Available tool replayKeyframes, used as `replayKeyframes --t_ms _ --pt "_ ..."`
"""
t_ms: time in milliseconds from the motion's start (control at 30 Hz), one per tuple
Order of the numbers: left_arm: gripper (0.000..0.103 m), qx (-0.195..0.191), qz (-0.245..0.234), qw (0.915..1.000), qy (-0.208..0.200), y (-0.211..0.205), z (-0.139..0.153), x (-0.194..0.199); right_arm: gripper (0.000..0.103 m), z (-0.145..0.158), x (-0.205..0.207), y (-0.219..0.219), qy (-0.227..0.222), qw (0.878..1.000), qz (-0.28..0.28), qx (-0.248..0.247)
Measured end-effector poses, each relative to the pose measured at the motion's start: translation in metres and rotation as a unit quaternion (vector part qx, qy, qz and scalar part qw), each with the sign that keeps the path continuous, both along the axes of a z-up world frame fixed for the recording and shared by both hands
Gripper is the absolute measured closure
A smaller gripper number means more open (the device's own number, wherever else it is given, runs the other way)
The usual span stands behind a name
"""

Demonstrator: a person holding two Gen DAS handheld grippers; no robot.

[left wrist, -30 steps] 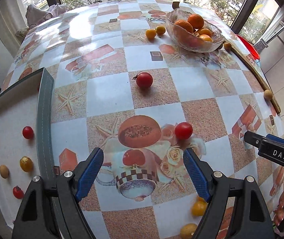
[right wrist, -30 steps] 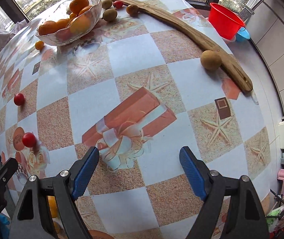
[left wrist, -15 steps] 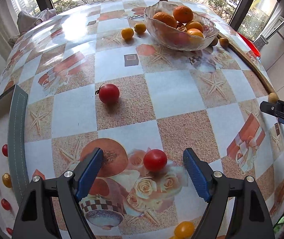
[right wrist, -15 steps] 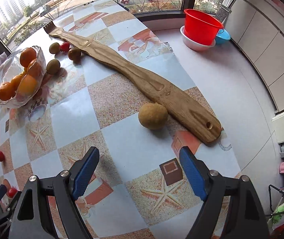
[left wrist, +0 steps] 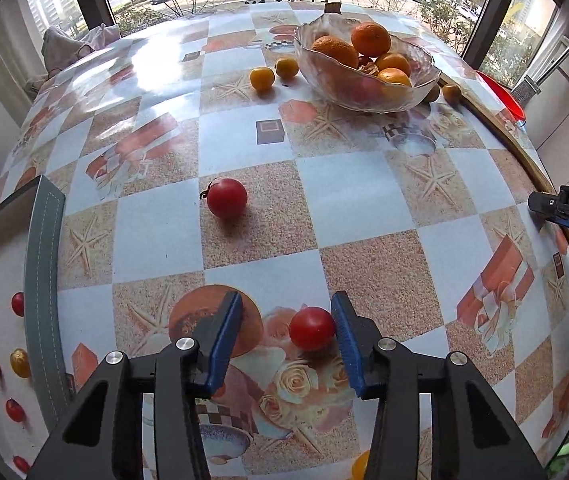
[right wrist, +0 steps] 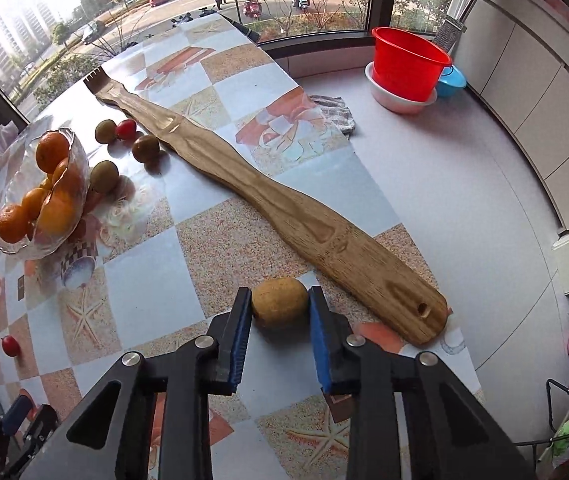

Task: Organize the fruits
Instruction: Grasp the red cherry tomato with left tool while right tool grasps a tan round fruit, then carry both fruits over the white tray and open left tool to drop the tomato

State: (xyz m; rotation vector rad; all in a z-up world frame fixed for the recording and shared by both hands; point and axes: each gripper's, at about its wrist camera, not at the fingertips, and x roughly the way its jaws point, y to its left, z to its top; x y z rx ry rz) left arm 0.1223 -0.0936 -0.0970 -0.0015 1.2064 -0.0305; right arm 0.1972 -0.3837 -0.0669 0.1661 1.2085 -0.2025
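Oranges [left wrist: 370, 38] in bowl [left wrist: 368, 94], two kumquats [left wrist: 262, 79] left of it, tomato [left wrist: 226, 197] nearer

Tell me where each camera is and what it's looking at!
Left wrist: rides on the left tongs, facing across the table at a red tomato between its blue fingers; the right tongs' tip shows at the right edge.
Right wrist: rides on the right tongs, facing a brown fruit between its fingers, beside a wooden paddle.
Shared: both see the glass bowl of oranges.

Left hand-held gripper [left wrist: 286, 334]: black frame, blue pads, silver screws.
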Motion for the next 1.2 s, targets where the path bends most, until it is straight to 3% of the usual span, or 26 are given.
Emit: replayKeyframes --t_ms 133,500,700,933,1200 --pt "0.077 -0.019 0.006 0.9998 -0.001 0.012 0.002 -0.002 0.072 0.001 -0.016 0.021 0.011 0.999 0.031 0.024" --pt "0.078 -0.052 -0.008 0.9986 -0.001 0.025 0.002 -0.014 0.072 0.0 -0.064 0.099 0.037 0.989 0.131 0.051" --pt "0.078 -0.039 -0.026 0.9989 -0.002 0.02 0.002 -0.014 0.073 -0.002 -0.068 0.111 0.046 0.988 0.135 0.06" --pt "0.084 -0.086 -0.009 0.9962 0.003 0.037 0.006 -0.024 0.073 -0.002 -0.069 0.119 0.048 0.987 0.143 0.055" --pt "0.084 -0.104 0.009 0.9945 0.011 0.056 0.007 -0.037 0.073 -0.001 -0.073 0.135 0.05 0.985 0.154 0.056"
